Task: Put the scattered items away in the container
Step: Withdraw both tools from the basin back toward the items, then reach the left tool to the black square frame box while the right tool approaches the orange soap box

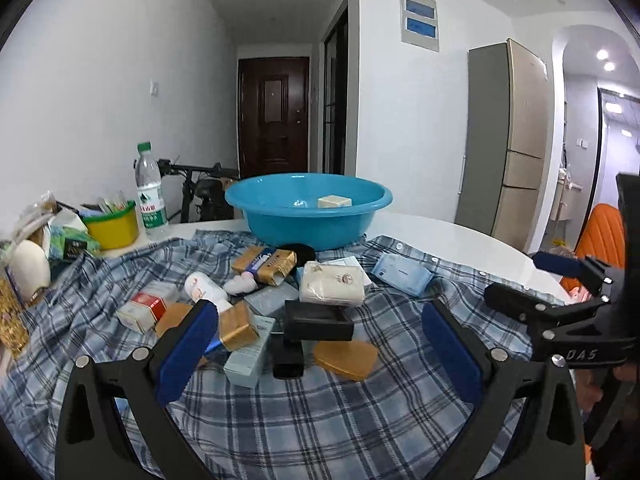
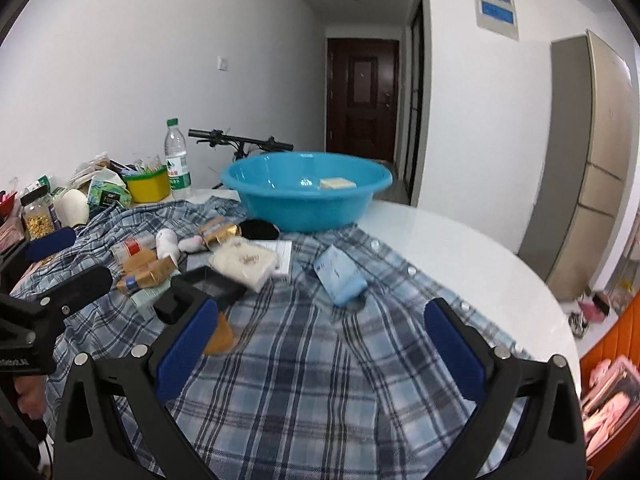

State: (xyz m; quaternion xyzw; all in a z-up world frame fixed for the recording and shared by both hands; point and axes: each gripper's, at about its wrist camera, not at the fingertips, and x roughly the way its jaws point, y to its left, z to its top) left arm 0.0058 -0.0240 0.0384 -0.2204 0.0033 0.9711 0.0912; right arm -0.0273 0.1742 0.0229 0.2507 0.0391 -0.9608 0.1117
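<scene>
basin (image 1: 308, 216): 1 | soap bar (image 1: 334, 201) inside: 1 | tongs: 2, both agape

open left claw (image 1: 318, 344) above clutter (image 1: 280, 300)

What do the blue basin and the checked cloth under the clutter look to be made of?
Blue basin: likely moulded plastic, glossy, with light glints on its inner wall and a rolled rim. Checked cloth: woven fabric, matte, wrinkled; the buttons along its edge suggest a shirt.
</scene>
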